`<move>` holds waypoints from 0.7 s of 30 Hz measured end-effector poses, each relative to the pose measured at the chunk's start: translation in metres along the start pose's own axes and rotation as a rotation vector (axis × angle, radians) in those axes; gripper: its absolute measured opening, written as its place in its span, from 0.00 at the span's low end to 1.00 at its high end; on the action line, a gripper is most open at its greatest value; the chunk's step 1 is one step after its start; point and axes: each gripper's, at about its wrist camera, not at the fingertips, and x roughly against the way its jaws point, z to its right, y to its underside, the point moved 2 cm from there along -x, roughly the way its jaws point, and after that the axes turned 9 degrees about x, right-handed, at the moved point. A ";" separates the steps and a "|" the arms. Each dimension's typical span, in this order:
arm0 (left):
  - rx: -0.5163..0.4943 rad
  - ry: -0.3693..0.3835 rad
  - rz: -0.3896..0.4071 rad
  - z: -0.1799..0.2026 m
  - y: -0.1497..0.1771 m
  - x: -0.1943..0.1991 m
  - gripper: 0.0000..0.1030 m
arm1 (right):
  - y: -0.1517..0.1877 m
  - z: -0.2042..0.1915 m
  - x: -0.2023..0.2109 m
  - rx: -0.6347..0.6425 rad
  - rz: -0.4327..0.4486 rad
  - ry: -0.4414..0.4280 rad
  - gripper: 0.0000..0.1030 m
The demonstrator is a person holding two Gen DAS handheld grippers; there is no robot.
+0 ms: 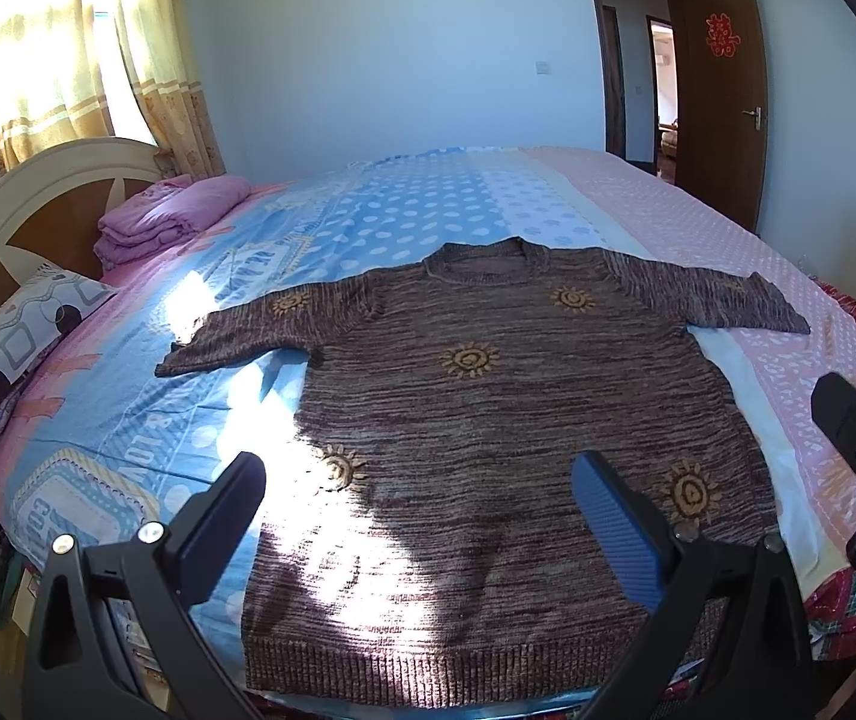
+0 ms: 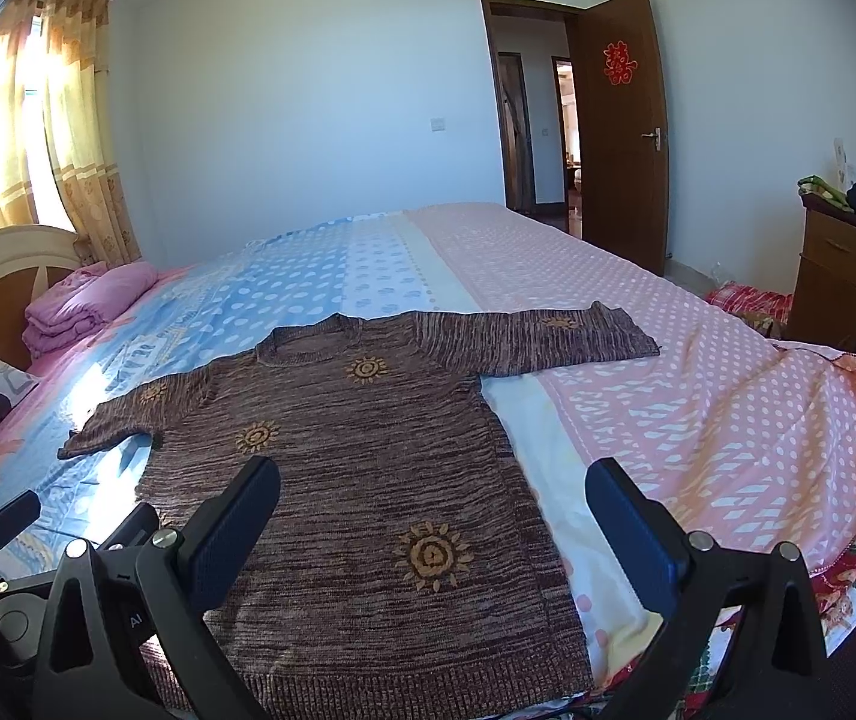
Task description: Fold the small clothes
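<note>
**Hovering over a flat sweater, nothing gripped yet**

Looking down both wrist views, I have the brown knit sweater (image 1: 487, 450) spread face up on the bed (image 1: 787, 300), hem toward me at the near edge, neckline on the far side, both sleeves stretched out left and right. It lies across the seam between the blue dotted sheet and the pink one.

My left gripper (image 1: 422, 516) is spread wide and holding nothing, above the near left part of the body. My right gripper (image 2: 433, 516) is equally wide and empty, above the near right side seam.

I judge the first fold has not begun. To do it well, I would take one sleeve near its cuff, pinch only that layer, and lay it across the chest without dragging the body. The knit looks thick and loose, so a shallow pinch may slip; I would bite well into the ribbed edge.

The fabric is streaky brown with yellow sun motifs (image 1: 468, 360) scattered over front and sleeves, and a ribbed hem. Strong sunlight falls on its near left part. It lies smooth, with no obvious bunching.
</note>
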 end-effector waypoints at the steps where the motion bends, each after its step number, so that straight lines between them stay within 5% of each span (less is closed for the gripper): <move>1: 0.000 0.000 -0.001 0.000 0.000 0.000 1.00 | 0.000 0.000 0.000 0.001 -0.001 -0.001 0.99; 21: 0.008 0.013 -0.024 0.000 0.001 -0.002 1.00 | 0.003 0.000 -0.004 -0.001 -0.020 -0.003 0.99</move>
